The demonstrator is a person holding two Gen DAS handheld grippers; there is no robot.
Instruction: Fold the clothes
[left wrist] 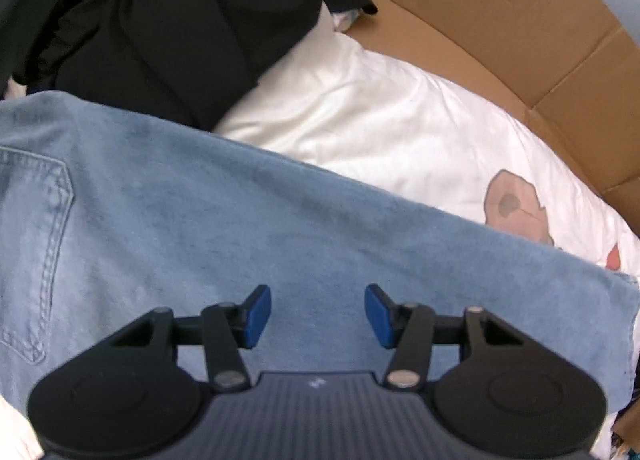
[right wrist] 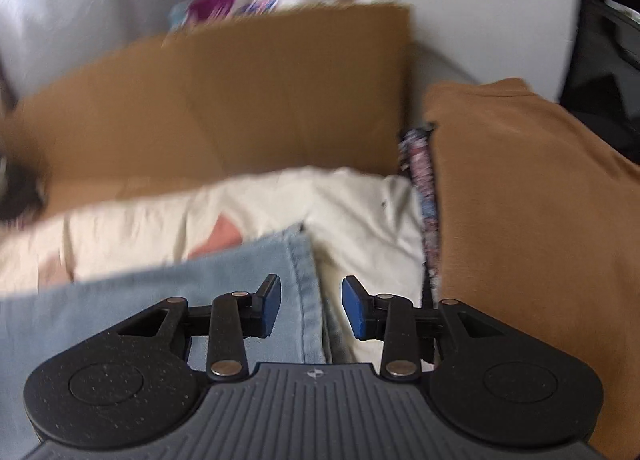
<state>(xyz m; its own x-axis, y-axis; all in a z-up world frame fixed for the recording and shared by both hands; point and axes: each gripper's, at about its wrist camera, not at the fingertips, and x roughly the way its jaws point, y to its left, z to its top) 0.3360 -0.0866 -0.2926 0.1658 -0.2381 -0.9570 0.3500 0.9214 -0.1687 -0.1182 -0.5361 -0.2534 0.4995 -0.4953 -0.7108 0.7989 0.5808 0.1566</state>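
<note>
No legible writing on jeans [left wrist: 200,219]

Home laundry corner, cardboard box [left wrist: 500,31], floral white bedding [left wrist: 380,131], heaped clothes, jeans [left wrist: 200,219]

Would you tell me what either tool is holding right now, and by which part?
Nothing: both the left tool and right tool stand open above the light blue denim jeans.

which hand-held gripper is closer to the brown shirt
Right. The right hand-held gripper hovers over the jeans hem, beside the brown shirt. The left hand-held gripper is over the jeans; no shirt in its view.
</note>
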